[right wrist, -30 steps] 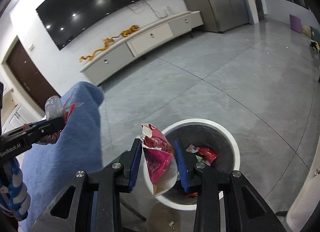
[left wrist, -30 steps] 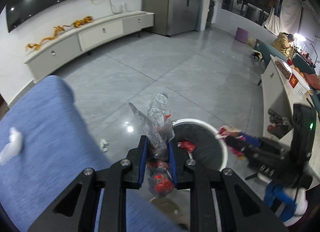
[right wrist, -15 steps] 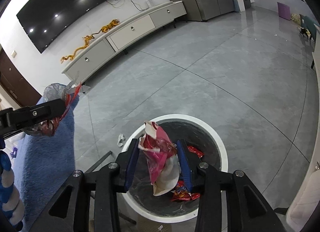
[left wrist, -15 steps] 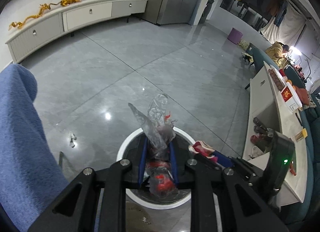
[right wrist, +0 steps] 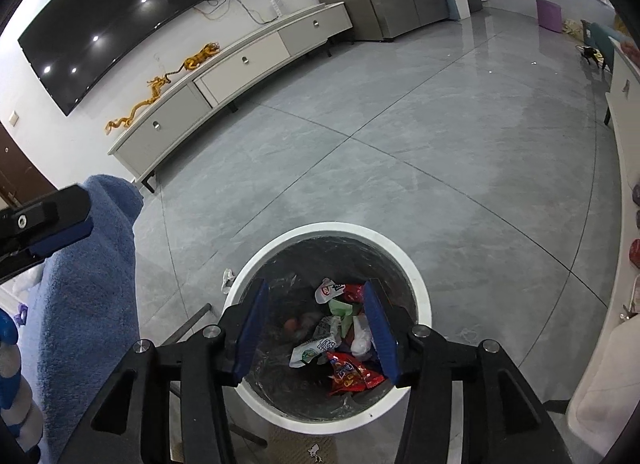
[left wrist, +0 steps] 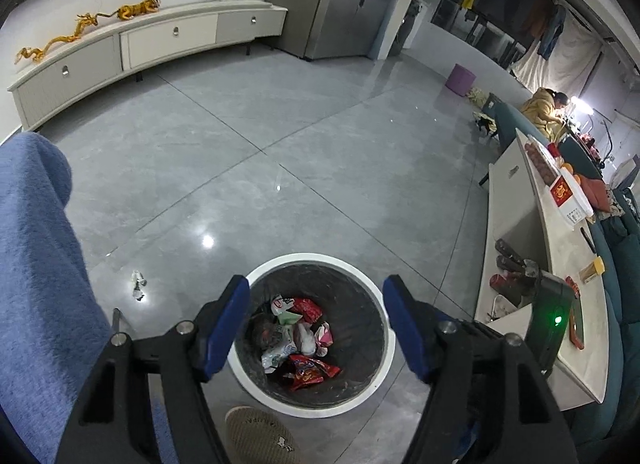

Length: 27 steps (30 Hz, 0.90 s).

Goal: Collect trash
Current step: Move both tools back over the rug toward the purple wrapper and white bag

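Observation:
A white-rimmed round trash bin (left wrist: 316, 260) with a dark liner stands on the grey floor, also in the right wrist view (right wrist: 332, 230). Inside lie several wrappers (left wrist: 300, 340), red, white and green, seen too in the right wrist view (right wrist: 340, 340). My left gripper (left wrist: 316, 324) is open and empty above the bin. My right gripper (right wrist: 316, 328) is open and empty above the bin as well. A small crumpled white scrap (left wrist: 138, 284) lies on the floor left of the bin, also in the right wrist view (right wrist: 228, 276).
A blue towel-covered surface (left wrist: 36, 264) fills the left side. A slipper (left wrist: 256, 440) is at the bin's near side. A white counter (left wrist: 560, 272) with boxes stands on the right. A long white TV cabinet (left wrist: 140, 44) lines the far wall.
Both grippers moved over the bin and opened. The clear plastic wrapper left my left gripper and the pink-red packet left my right gripper; both now lie in the bin.

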Tool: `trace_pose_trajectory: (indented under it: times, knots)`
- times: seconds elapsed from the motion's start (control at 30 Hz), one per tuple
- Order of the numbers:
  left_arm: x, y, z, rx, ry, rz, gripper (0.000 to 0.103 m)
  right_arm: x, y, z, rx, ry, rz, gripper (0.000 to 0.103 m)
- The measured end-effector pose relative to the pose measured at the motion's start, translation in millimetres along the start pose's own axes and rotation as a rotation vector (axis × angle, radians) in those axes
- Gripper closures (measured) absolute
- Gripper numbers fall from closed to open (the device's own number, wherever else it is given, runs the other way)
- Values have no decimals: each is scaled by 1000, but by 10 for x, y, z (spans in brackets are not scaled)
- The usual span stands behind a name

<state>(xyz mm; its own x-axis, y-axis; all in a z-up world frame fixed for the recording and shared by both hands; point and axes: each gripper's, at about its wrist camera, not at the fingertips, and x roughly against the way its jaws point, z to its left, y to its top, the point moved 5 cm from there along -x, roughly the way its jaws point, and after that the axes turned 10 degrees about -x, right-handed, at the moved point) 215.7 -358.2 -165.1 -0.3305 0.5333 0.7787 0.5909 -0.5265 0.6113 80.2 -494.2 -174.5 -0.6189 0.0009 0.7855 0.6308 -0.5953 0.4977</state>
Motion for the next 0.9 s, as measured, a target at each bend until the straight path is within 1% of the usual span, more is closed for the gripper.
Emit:
trace_pose_trajectory:
  times: [0.1, 0.23, 0.33, 0.6, 0.8, 0.9]
  knots:
    - [182, -28, 38, -3, 38, -32, 35, 150, 20, 37, -2, 4, -24, 56]
    - [568, -80, 122, -12, 128, -98, 35, 322, 55, 130, 10, 7, -55, 56]
    - [803, -134, 187, -11, 183, -133, 35, 473, 52, 250, 27, 15, -80, 53]
    - [1485, -359, 374, 6, 319, -224, 35, 846, -6, 676, 107, 40, -133, 46]
    - [2004, -581, 530, 49, 403, -287, 35, 1060, -73, 996, 166, 74, -158, 45]
    - [2197, -673, 613, 64, 445, -311, 35, 1160, -133, 1191, 198, 95, -168, 44]
